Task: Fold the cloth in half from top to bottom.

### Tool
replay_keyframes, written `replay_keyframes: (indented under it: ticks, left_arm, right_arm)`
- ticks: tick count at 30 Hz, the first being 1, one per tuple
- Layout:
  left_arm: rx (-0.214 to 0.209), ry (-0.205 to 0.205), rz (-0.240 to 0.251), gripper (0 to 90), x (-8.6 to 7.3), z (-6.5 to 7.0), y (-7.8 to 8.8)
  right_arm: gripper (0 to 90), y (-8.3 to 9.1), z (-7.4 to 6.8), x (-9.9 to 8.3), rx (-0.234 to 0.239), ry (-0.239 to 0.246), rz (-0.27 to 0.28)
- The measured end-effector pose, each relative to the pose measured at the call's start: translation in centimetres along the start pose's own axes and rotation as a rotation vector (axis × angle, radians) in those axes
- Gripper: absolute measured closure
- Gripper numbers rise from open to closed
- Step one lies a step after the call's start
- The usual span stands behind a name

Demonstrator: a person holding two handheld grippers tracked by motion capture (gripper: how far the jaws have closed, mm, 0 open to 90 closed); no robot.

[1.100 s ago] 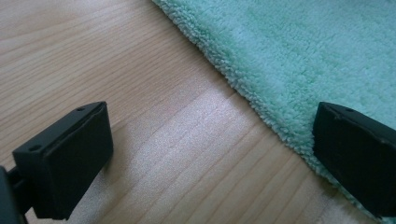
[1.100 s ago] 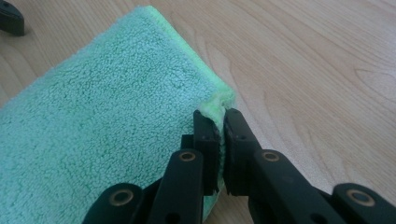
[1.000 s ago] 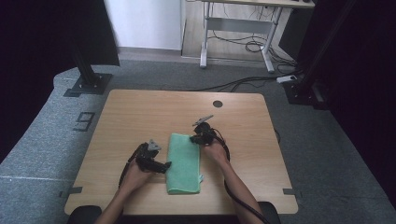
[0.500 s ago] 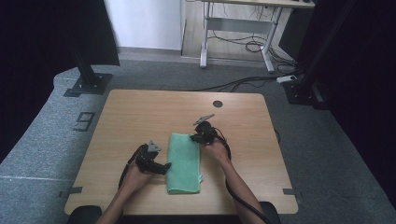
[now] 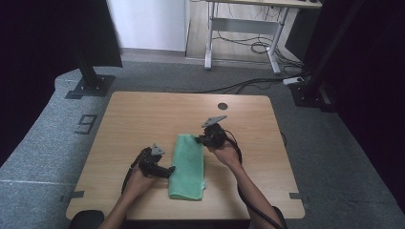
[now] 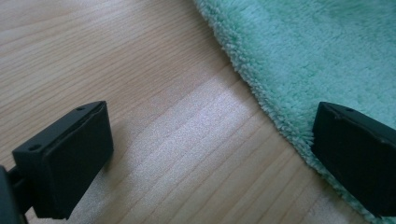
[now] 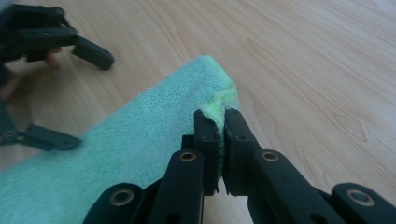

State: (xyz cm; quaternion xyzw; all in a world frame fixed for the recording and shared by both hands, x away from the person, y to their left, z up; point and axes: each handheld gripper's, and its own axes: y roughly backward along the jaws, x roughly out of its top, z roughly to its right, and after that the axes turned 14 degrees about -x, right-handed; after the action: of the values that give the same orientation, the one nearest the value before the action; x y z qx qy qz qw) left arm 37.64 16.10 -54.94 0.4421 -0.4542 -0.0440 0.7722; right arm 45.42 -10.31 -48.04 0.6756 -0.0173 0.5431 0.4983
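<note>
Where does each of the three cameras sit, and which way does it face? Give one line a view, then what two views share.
High view: above the table, looking forward and down; both forearms, left claw and right claw show.
Left gripper view: on the left claw, facing wood and towel edge; jaws apart.
Right gripper view: on the right claw, jaws pinching a towel corner.
Shared: the green towel.
</note>
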Motion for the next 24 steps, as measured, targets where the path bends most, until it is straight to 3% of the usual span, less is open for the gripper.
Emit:
replay_keyframes:
  ticks: [8, 17, 24]
  left_arm:
    - [0.004, 0.002, -0.001, 0.0, 0.0, 0.0, 0.0]
    - [0.009, 0.007, 0.002, 0.0, 0.0, 0.1, 0.0]
    - [0.015, 0.012, 0.004, 0.0, 0.0, 0.2, -0.1]
  right_arm:
    - [85.1, 2.2, -0.5, -0.1, 0.027, 0.005, 0.021]
    - [85.0, 4.5, -2.3, -0.9, 0.086, 0.029, 0.039]
    - [84.9, 5.4, -3.5, -1.8, 0.111, 0.049, 0.042]
